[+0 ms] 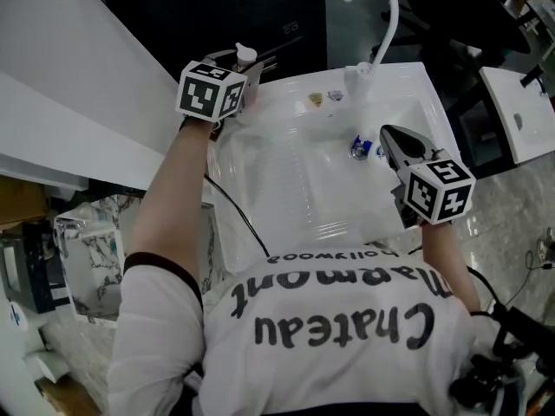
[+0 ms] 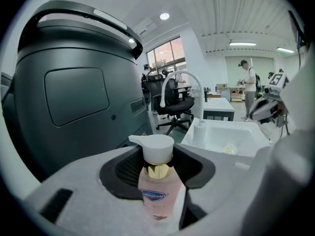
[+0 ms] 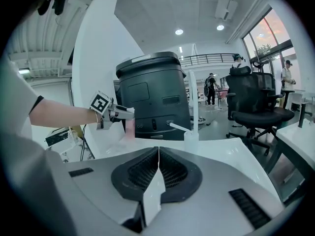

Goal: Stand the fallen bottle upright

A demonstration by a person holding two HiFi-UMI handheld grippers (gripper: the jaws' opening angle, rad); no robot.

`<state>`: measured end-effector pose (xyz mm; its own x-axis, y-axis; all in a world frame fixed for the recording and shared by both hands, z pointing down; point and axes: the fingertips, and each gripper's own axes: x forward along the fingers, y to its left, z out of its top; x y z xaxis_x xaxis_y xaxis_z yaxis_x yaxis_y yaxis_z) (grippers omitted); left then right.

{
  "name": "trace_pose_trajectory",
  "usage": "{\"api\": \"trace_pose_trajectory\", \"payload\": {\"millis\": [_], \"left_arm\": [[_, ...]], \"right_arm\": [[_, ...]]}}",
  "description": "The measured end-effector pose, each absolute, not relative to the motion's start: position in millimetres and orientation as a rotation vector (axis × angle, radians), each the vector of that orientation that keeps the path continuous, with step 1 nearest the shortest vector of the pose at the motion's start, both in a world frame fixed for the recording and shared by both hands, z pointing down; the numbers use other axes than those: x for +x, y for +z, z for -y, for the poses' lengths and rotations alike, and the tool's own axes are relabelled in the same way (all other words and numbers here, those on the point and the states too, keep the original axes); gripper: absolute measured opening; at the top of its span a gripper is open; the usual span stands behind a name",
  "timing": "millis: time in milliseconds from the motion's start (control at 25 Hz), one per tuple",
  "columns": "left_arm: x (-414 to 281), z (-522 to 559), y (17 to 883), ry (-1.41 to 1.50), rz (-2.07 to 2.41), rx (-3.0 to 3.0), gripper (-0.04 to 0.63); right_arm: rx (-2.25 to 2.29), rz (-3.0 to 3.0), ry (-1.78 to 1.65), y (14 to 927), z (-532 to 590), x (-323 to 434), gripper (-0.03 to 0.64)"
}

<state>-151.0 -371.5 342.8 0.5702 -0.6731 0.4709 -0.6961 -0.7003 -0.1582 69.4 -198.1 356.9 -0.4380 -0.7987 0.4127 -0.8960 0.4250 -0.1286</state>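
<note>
Where the sink reaches its far-left corner, the bottle stands upright: a clear body with pink liquid, a blue label, a gold collar and a white pump head. The left gripper has its fingers spread wide and pressed on the bottle's sides. A dark rounded bin stands close behind that corner, and the faucet rises at the sink's far edge. The right gripper, fingers closed together and holding nothing, hangs over the sink's right side. The sink's ribbed left half lies between the two grippers.

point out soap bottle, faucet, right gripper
soap bottle [image 2: 155, 195]: left gripper view, on its label.
faucet [image 1: 395, 16]: head view, on its curved spout.
right gripper [image 3: 158, 151]: right gripper view, where its shut fingertips meet.
</note>
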Motion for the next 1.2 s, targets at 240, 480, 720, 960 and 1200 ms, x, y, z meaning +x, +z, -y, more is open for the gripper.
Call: {"api": "trace_pose_trajectory", "payload": {"millis": [240, 480, 720, 960, 1200], "left_arm": [[-158.9, 376.5, 340.3, 0.715, 1.262, 2.7, 0.19], [-171.9, 383.3, 336.9, 0.582, 1.351, 2.608, 0.19], [-173.6, 383.8, 336.1, 0.519, 1.414, 2.585, 0.19], [-176.8, 380.4, 335.3, 0.463, 1.497, 2.572, 0.19], [-182.4, 373.8, 334.5, 0.39, 1.543, 2.575, 0.192]], "right_arm": [[1.442, 2.385, 0.454, 358.4, 202.3, 63.8, 0.015], [1.414, 2.382, 0.446, 363.3, 206.1, 59.3, 0.014], [1.391, 2.373, 0.427, 366.9, 208.8, 56.5, 0.015], [1.378, 2.372, 0.433, 369.7, 210.9, 53.7, 0.014], [1.365, 2.375, 0.436, 373.2, 211.1, 49.6, 0.014]]}}
